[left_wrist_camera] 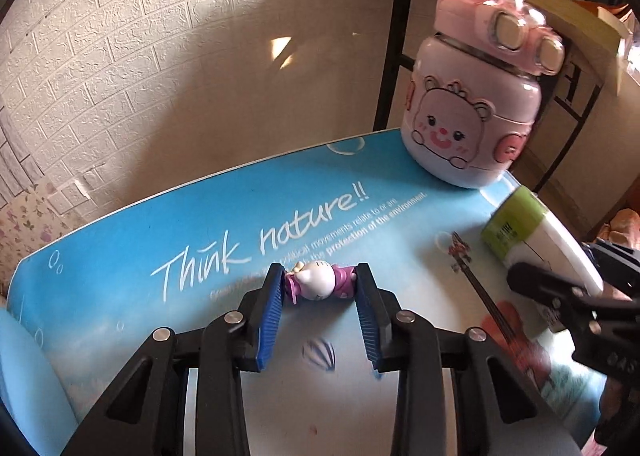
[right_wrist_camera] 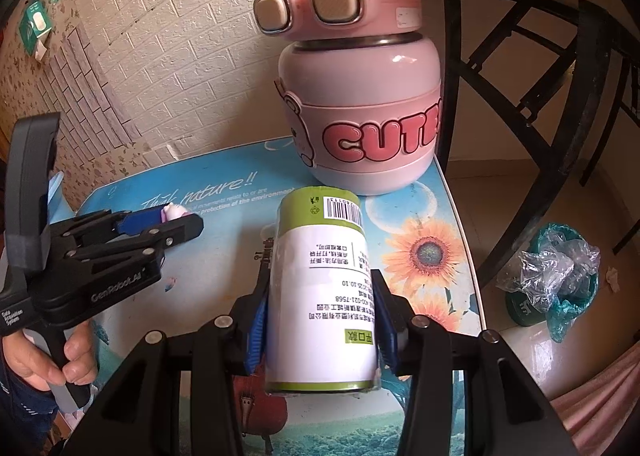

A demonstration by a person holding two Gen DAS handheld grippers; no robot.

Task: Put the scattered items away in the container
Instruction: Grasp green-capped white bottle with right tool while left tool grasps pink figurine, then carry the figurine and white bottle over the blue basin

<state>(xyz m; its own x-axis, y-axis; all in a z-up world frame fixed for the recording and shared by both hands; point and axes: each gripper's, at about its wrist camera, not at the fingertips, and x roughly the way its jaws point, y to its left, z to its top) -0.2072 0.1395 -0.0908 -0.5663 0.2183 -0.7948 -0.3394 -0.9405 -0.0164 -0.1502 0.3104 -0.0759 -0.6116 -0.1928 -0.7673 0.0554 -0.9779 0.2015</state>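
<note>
A: What did the left gripper (left_wrist_camera: 320, 276) hold?
B: Its blue pads were closed on a small cat figurine (left_wrist_camera: 318, 283) lying on the blue printed table (left_wrist_camera: 120, 240), with bare tabletop to its left

A: And the right gripper (right_wrist_camera: 320, 296)?
B: It clamped a white canister with green bands (right_wrist_camera: 320, 296), near the table's right edge

A: What stood nearby?
B: A pink bear-faced bottle (right_wrist_camera: 360, 96) stood upright at the far right corner, just beyond the canister; a black chair frame (right_wrist_camera: 560, 96) stood beside it
</note>
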